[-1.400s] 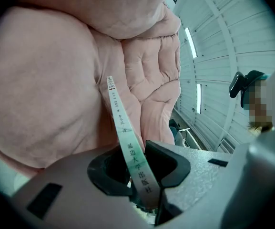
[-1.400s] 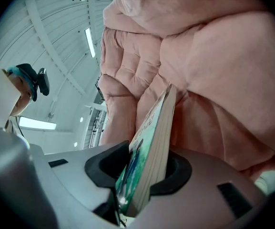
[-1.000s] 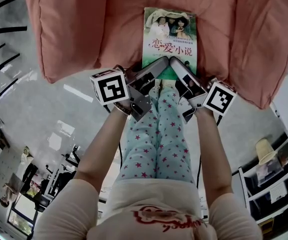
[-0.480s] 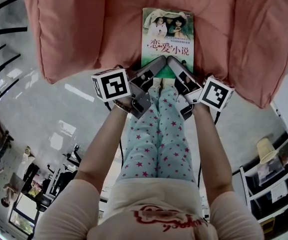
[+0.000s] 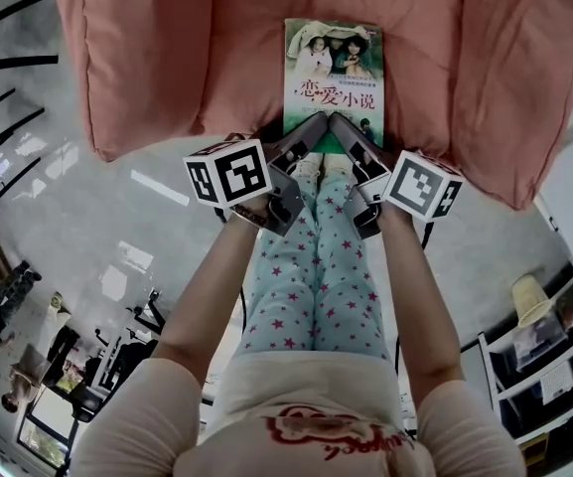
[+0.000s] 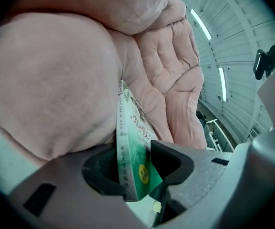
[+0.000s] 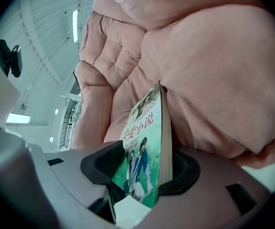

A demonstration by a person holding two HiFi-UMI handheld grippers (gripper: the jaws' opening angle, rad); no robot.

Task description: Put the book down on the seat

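Book (image 5: 333,73) flat on pink seat (image 5: 216,58), long axis pointing away from the person, near short edge between the jaws of left tongs (image 5: 306,135) and right tongs (image 5: 352,139), both equally near, jaws just opened, loose, clear path straight back.

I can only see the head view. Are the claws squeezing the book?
Observer: Left gripper view: the left claw has just been opening; the book looks loose between its jaws.
Operator: And the other one?
Observer: Right gripper view: the right claw has just been opening too, with a gap beside the cover.
Operator: Is it lying down yet?
Observer: Its back lies against the pink seat cushion.
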